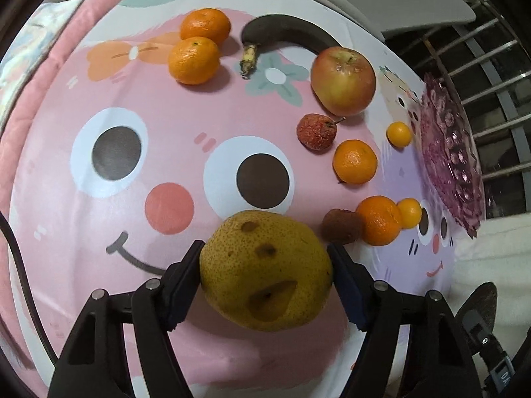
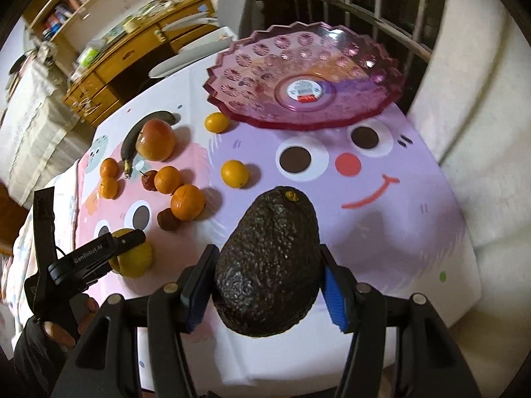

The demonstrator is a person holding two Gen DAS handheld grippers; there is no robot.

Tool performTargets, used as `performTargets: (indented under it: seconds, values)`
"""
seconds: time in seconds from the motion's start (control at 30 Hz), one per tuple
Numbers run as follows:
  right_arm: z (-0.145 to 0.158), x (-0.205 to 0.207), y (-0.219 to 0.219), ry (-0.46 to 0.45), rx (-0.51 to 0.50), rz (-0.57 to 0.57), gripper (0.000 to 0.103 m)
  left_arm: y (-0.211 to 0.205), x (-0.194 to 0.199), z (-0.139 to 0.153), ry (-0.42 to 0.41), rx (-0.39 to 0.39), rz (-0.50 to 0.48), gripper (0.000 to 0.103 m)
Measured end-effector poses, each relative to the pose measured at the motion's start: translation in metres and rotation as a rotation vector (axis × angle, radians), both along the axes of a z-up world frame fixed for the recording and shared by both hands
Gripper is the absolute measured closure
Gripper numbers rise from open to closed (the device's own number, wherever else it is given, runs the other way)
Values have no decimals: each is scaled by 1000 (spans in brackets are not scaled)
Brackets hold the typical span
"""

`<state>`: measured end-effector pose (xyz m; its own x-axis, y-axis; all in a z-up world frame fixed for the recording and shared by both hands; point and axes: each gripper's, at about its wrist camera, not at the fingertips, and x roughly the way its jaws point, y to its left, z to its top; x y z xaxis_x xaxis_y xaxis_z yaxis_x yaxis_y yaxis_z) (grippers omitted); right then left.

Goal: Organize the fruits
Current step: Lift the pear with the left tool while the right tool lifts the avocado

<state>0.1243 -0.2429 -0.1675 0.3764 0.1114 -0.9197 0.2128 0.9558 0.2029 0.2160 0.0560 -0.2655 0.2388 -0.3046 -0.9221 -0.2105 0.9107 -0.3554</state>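
left claw (image 1: 265, 275) gripping yellow pear (image 1: 265, 270), right claw (image 2: 268, 285) clamping avocado (image 2: 270, 265); pink bowl (image 2: 232, 106) overhanging cloth edge

We see a wooden desk (image 2: 109, 76) with drawers and open shelves (image 2: 99, 3) behind the table, metal window bars (image 1: 481, 76) to one side, and a white cushion (image 2: 478, 116).
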Motion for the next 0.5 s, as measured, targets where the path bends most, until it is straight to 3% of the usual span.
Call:
performTargets:
  seconds: [0.1, 0.2, 0.5]
  values:
    - [-1, 13, -9, -1, 13, 77, 44, -5, -10, 4, 16, 32, 65, 31]
    - [3, 24, -20, -4, 28, 138, 44, -10, -16, 16, 22, 6, 124, 31]
    - [18, 61, -62, -30, 30, 325, 44, -57, -20, 86, -111, -19, 271, 31]
